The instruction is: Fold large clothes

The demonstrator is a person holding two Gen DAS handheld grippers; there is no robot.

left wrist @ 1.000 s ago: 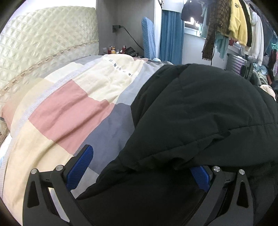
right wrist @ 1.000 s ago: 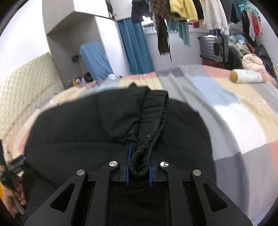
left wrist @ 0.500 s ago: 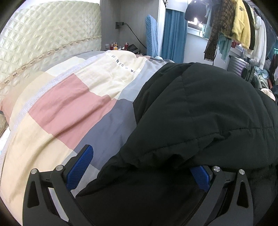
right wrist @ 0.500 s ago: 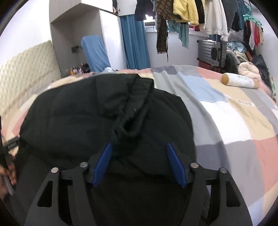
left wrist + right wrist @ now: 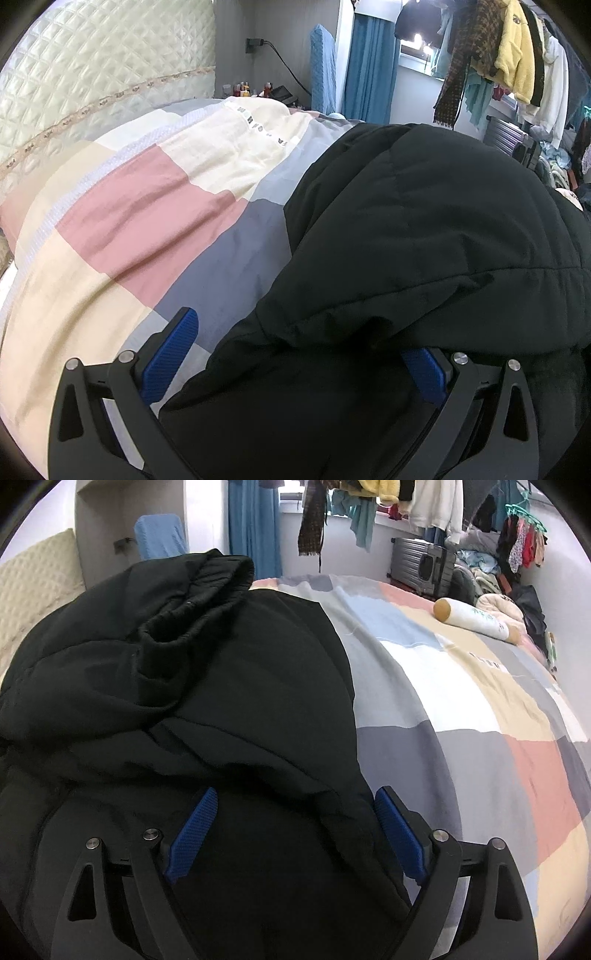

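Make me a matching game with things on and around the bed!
Things:
1. jacket
2. bolster
3. curtain
4. headboard

Colours:
A. blue
B. cream, quilted
C. black
D. white with tan ends

Pairs: 1-C, 2-D, 3-A, 4-B

we lose the right pad of the left tool under a fold of the black jacket, whose lower part runs off the frame, we cannot make out the small bottles by the headboard, and the jacket covers much of the bed.
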